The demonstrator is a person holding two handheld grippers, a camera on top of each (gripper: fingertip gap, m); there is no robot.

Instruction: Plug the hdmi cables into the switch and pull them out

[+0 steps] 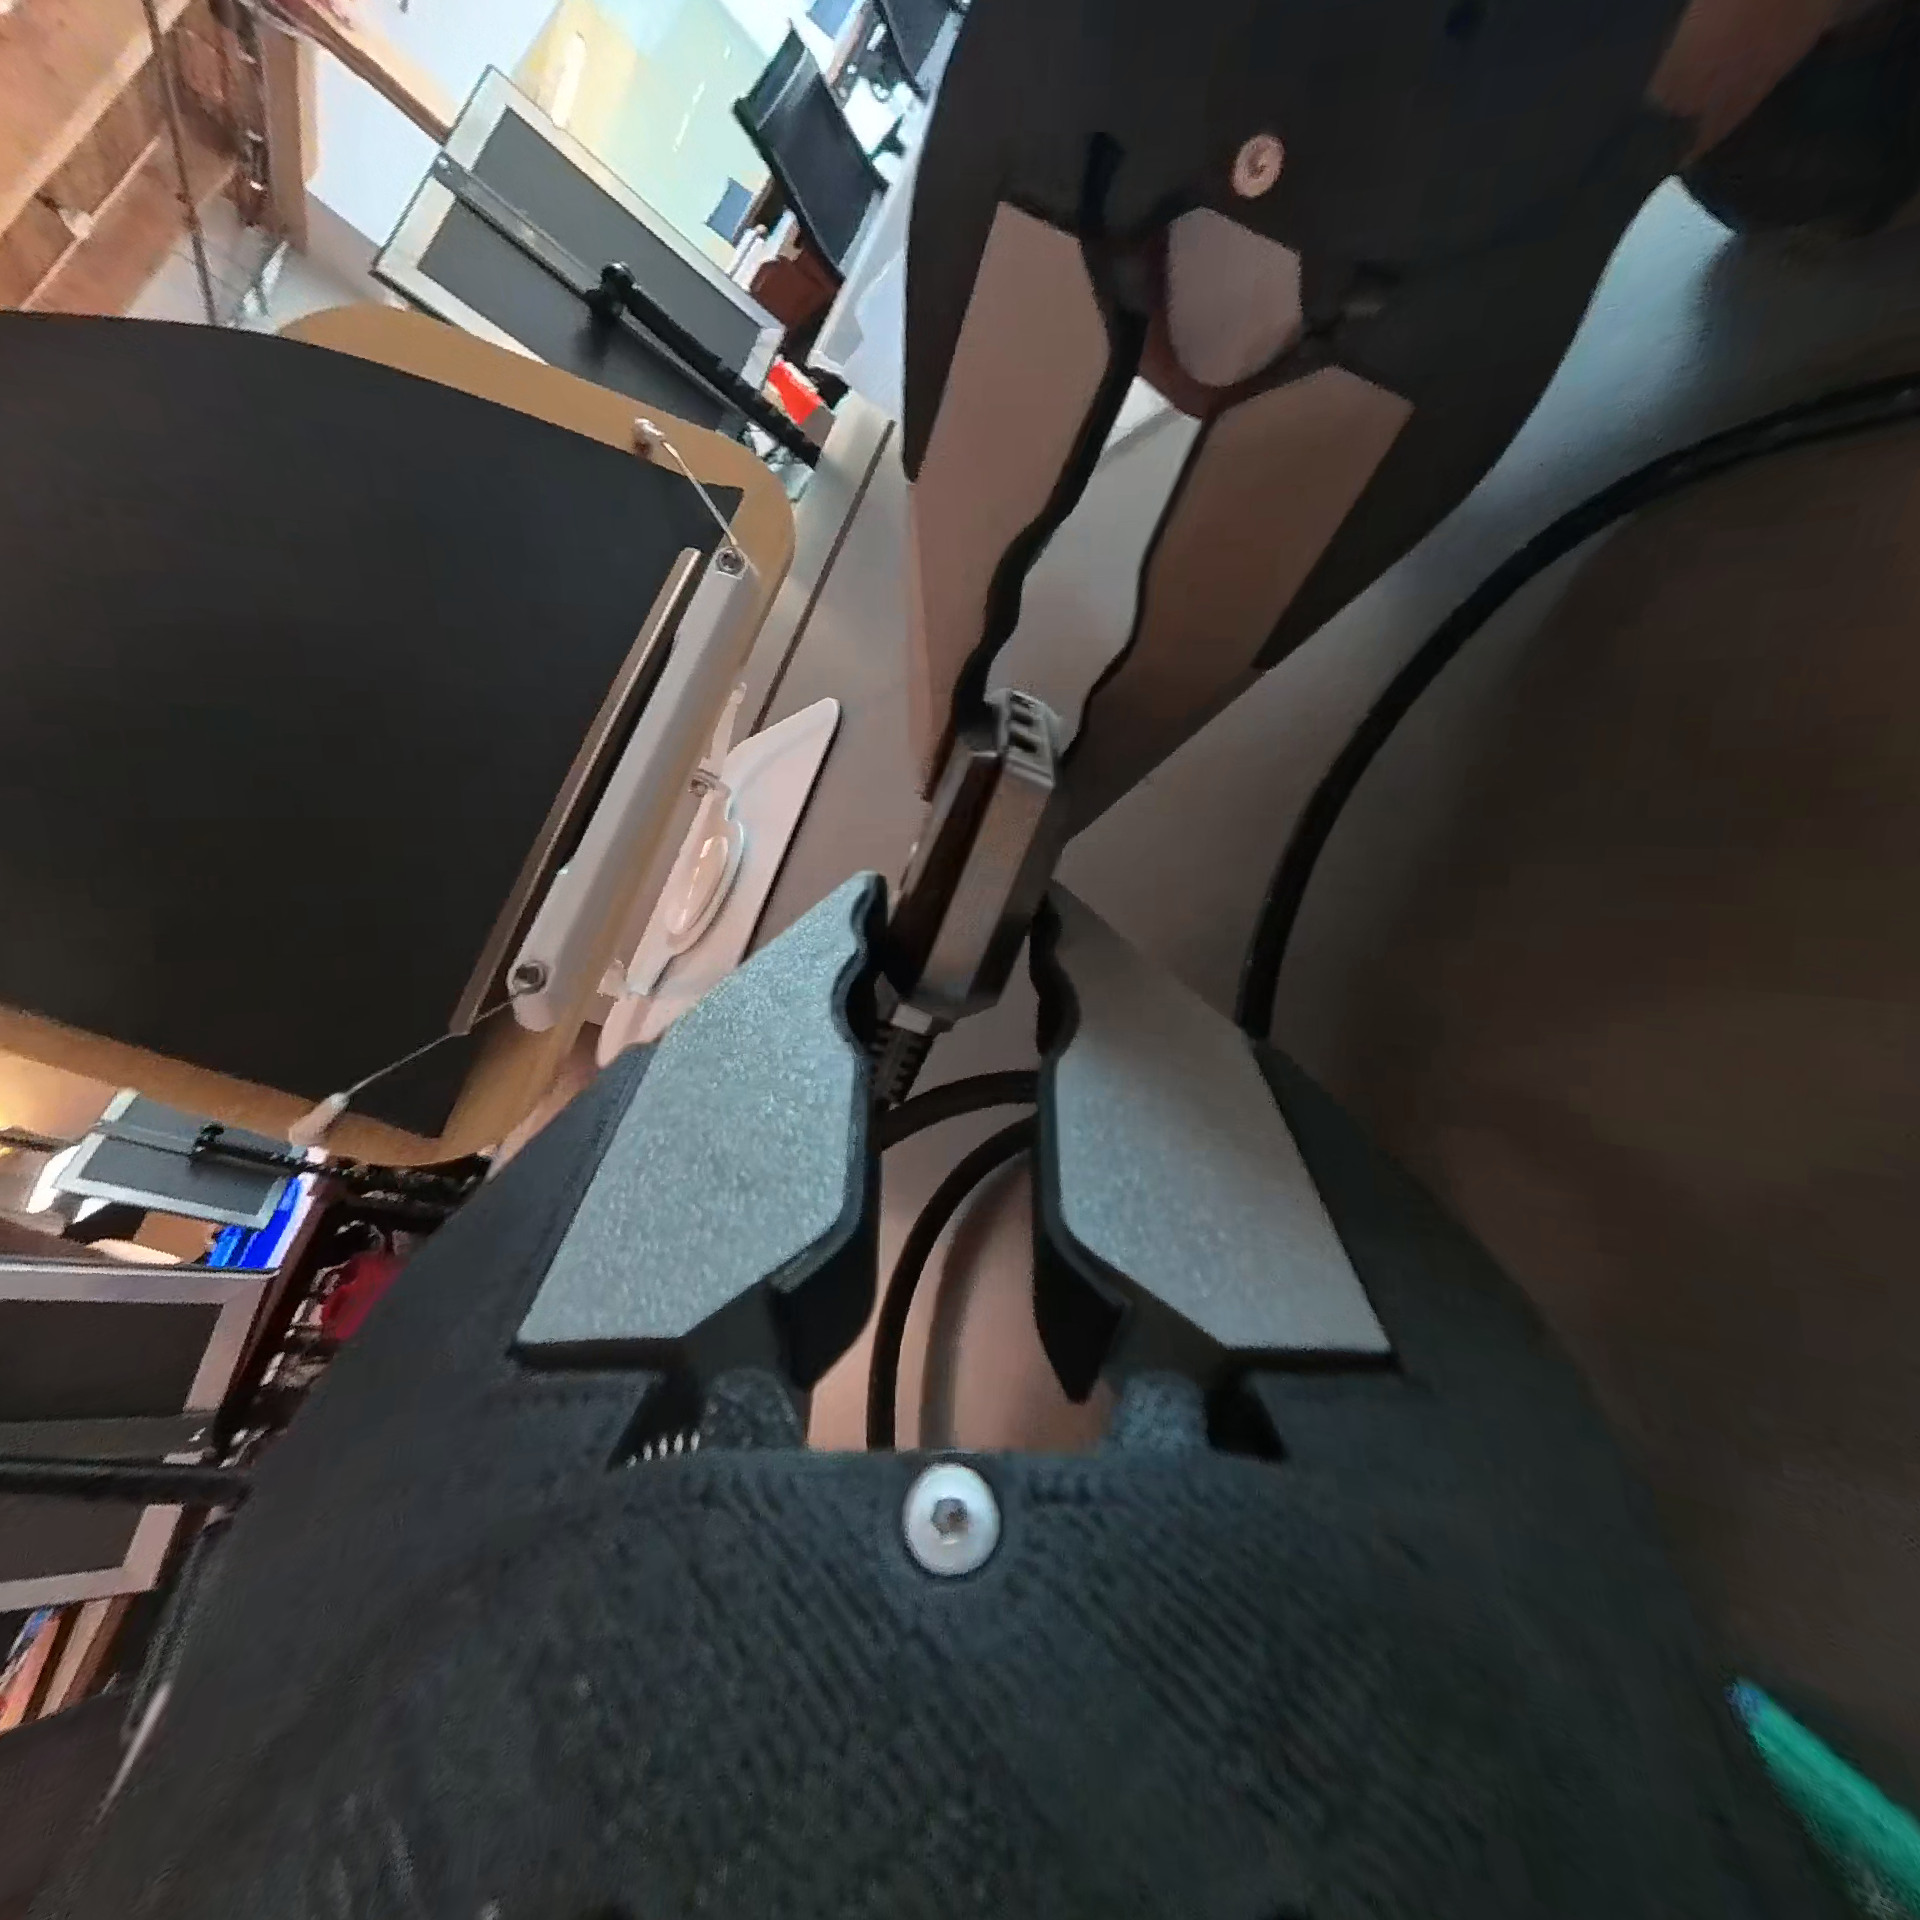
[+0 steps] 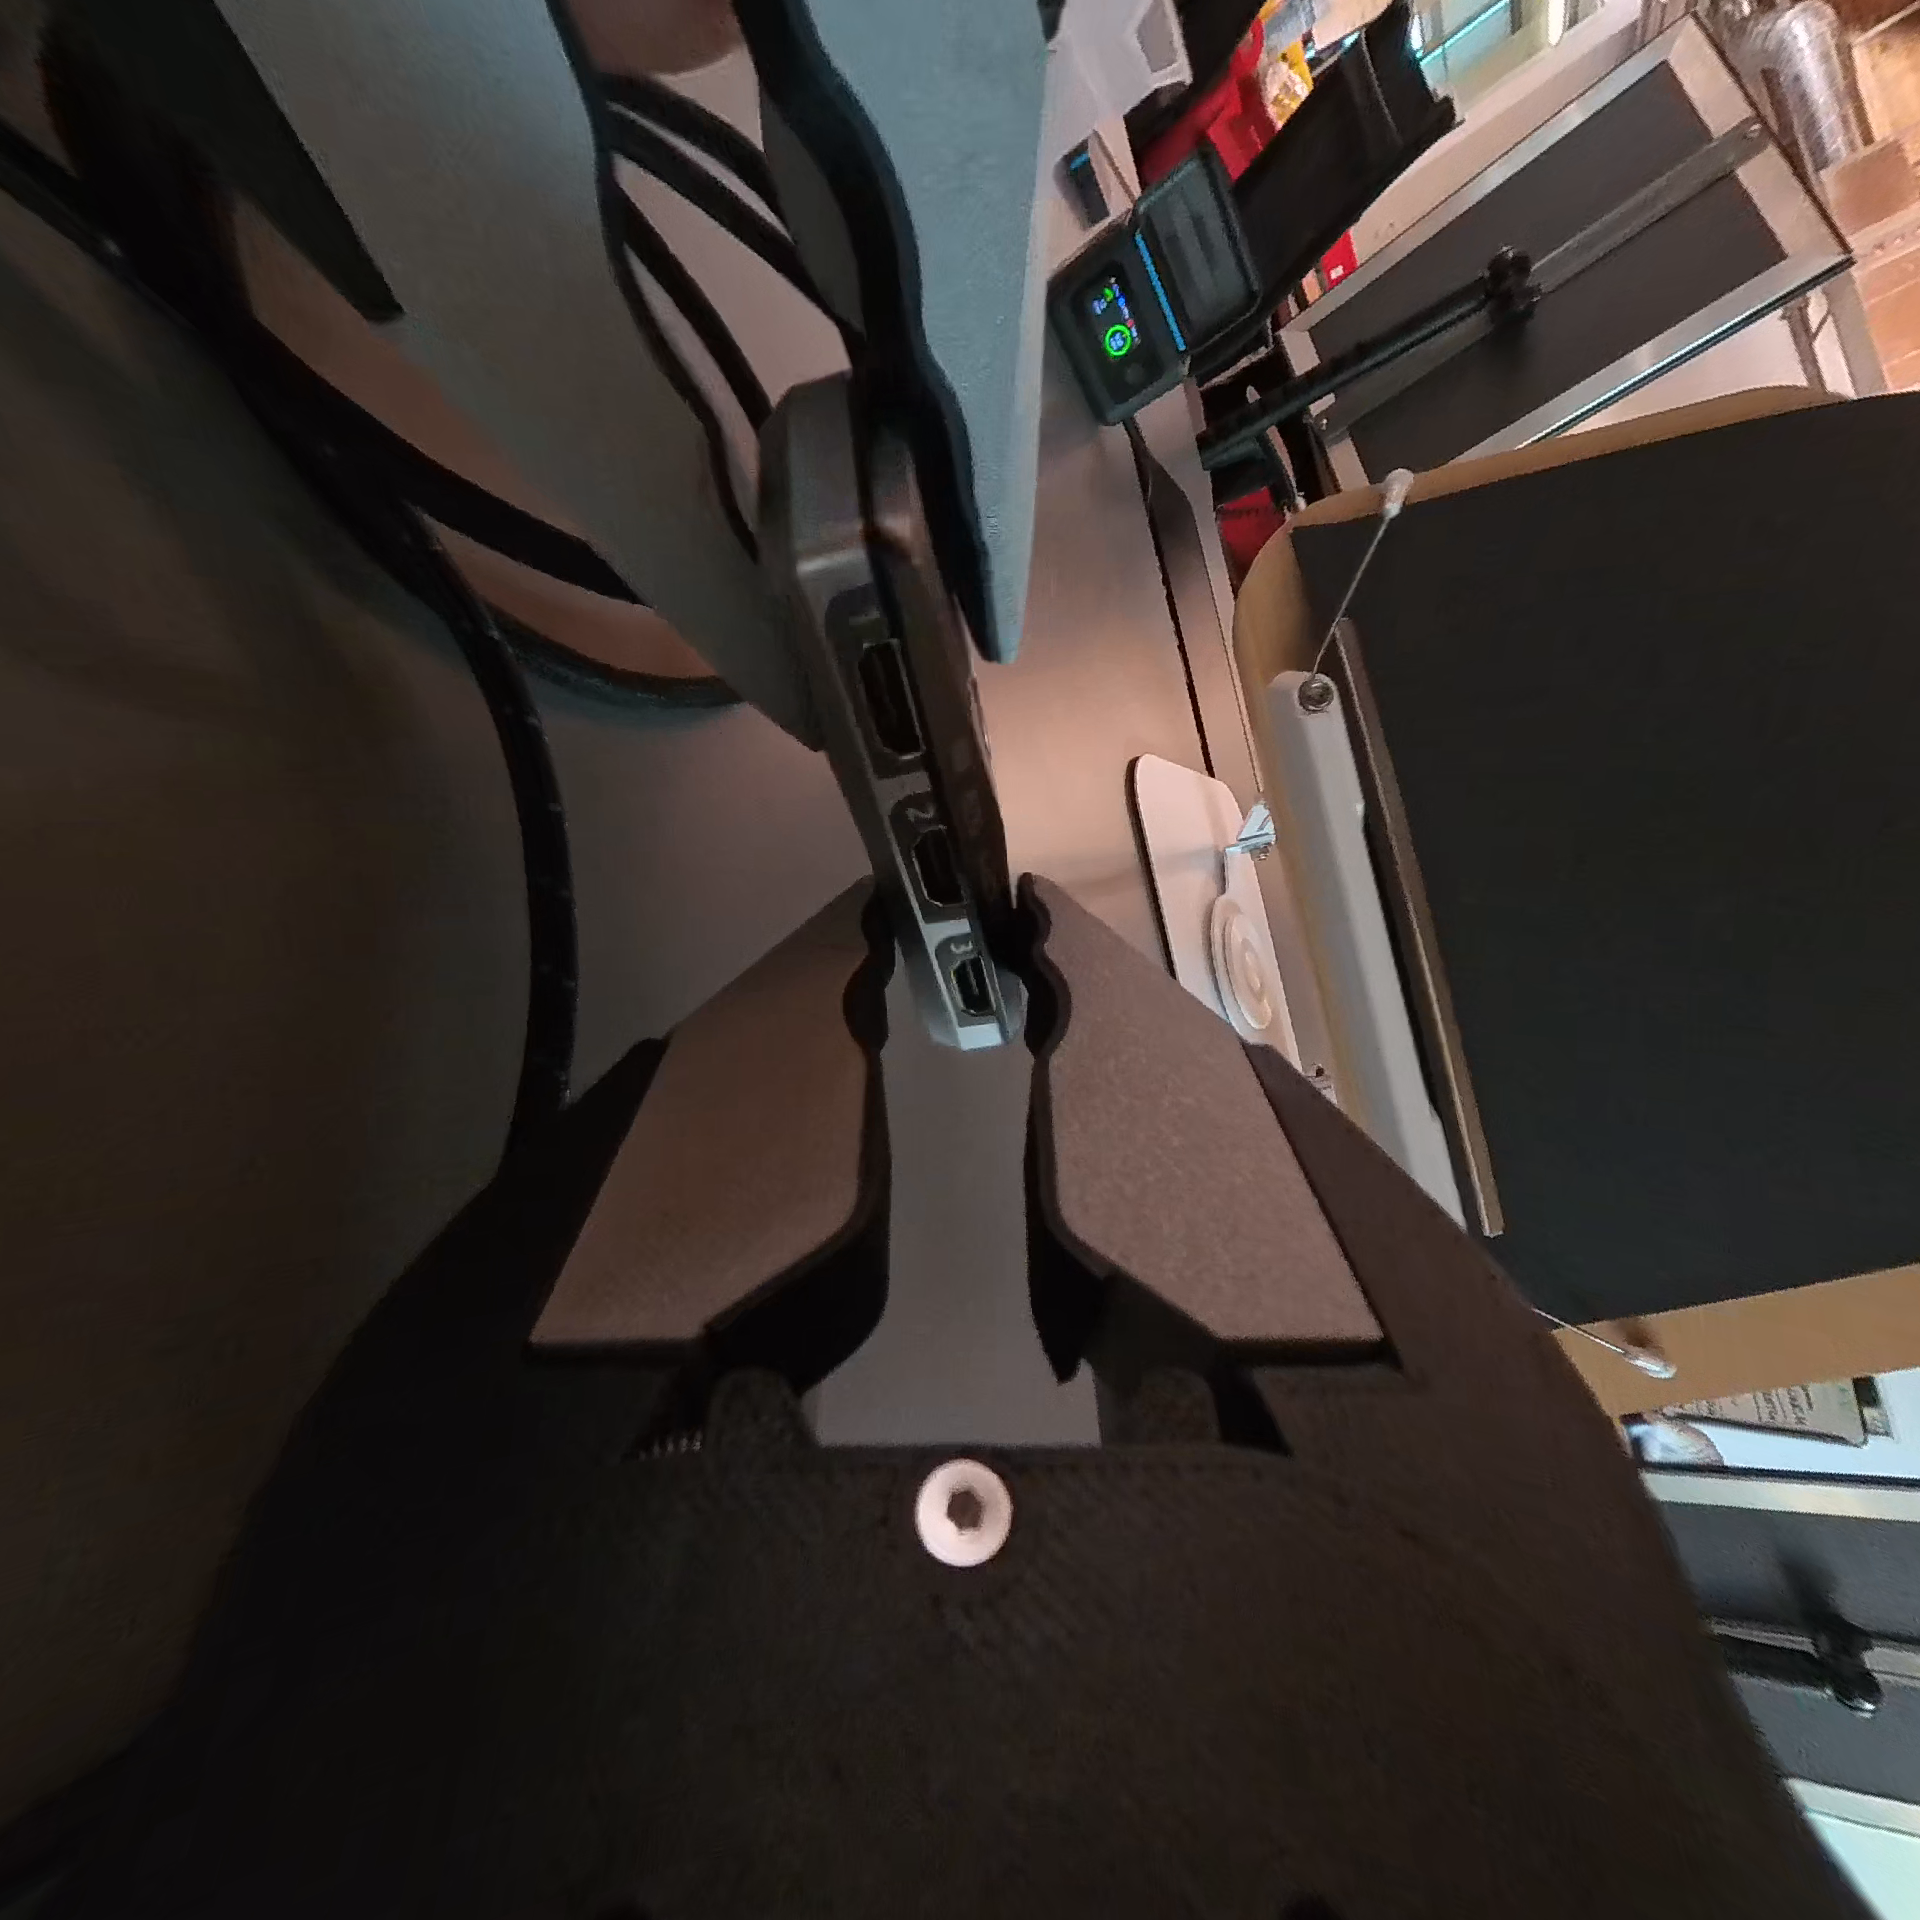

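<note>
Only the right wrist view shows the switch's [image 2: 914, 727] row of three empty ports; the left view shows its plain edge and the cable [image 1: 904, 1247] leaving its near end. Held off the table, the switch runs lengthwise between both grippers. Right gripper [image 2: 951, 971] clamps its port-side end; left gripper [image 1: 951, 966] grips the cable end.

Far end of switch [image 2: 883, 665] hidden behind left tool [image 2: 914, 436]. Black cables [image 2: 540, 831] cut off at top and left edges. Green object [image 1: 1829, 1808] blurred at corner, kind unclear. Background shelves [image 1: 94, 145] smeared.
</note>
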